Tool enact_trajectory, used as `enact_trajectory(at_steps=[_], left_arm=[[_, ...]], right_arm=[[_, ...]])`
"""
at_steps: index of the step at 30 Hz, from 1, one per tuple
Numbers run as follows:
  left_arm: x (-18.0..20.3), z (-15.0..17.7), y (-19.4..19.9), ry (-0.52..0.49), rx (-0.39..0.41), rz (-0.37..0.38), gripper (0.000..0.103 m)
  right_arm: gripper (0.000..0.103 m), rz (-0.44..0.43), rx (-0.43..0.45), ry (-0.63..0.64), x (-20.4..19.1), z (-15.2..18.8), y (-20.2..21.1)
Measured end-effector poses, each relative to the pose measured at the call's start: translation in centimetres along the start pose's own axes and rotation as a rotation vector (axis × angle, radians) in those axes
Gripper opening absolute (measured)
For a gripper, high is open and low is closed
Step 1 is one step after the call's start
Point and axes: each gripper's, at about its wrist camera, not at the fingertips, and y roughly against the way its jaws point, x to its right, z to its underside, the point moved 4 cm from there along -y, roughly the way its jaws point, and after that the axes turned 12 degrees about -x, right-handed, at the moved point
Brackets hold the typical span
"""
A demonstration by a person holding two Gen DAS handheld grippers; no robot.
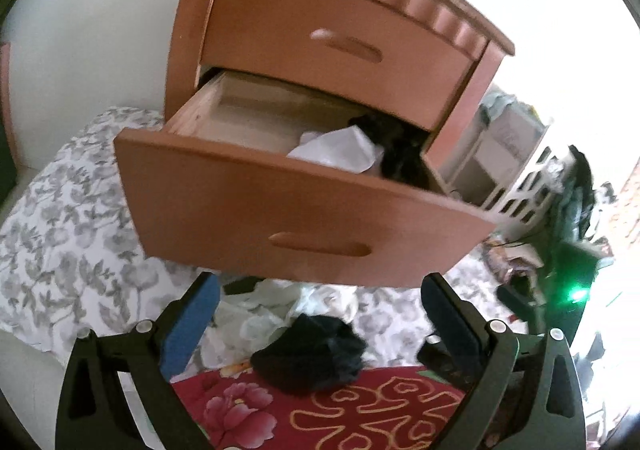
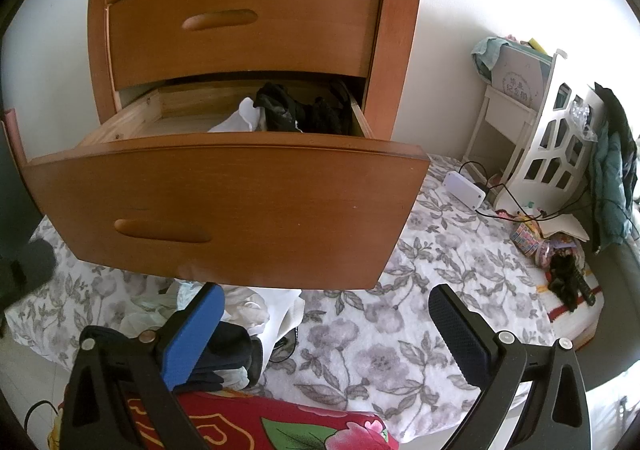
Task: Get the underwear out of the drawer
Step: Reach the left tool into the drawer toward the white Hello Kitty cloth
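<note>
The wooden nightstand's lower drawer [image 1: 280, 194] [image 2: 224, 206] stands pulled out. Black underwear [image 1: 396, 154] [image 2: 308, 110] and a white garment [image 1: 336, 148] [image 2: 240, 118] lie in its right half. On the bed below, a black piece of underwear [image 1: 312, 354] [image 2: 224, 354] rests at the edge of a red flowered cloth [image 1: 320, 410], beside pale crumpled garments [image 1: 256, 314]. My left gripper [image 1: 320, 306] hovers above that black piece, open wide, nothing between its fingers. My right gripper [image 2: 326, 314] is also open and empty, below the drawer front.
The upper drawer [image 2: 240, 22] is closed. A floral bedsheet [image 2: 420, 290] covers the bed. A white lattice basket [image 2: 552, 154] with hanging clothes, a white box [image 2: 464, 190] with cables and small clutter [image 2: 560, 250] sit to the right.
</note>
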Motion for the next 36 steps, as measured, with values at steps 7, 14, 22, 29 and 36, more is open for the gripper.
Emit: enact_trajectory(at_steps=[7,14,22,29,36], left_arm=[[-0.1,-1.3,1.3,-0.015,0.014,0.011,0.101],[-1.2,-4.4,2.5,-0.020,0.026,-0.042,0.100],[-1.0,-9.4,3.1,-0.051,0.033,-0.100,0.100],[0.8,-13.0,0.9,-0.109,-0.059,-0.102,0.100],[1.1,-15.0,-3.8,-0.046,-0.238,-0.073,0.100]], right_arm=[[0.103,-0.006,0.001,-0.004,0.0,0.0,0.0],[0.103,-0.006,0.005,-0.006,0.1,0.0,0.1],[0.103,-0.008,0.004,-0.006,0.1,-0.1,0.1],[0.103,-0.016,0.005,-0.010,0.1,-0.1,0.2],[0.103,-0.043,0.003,-0.024,0.3,-0.1,0.1]])
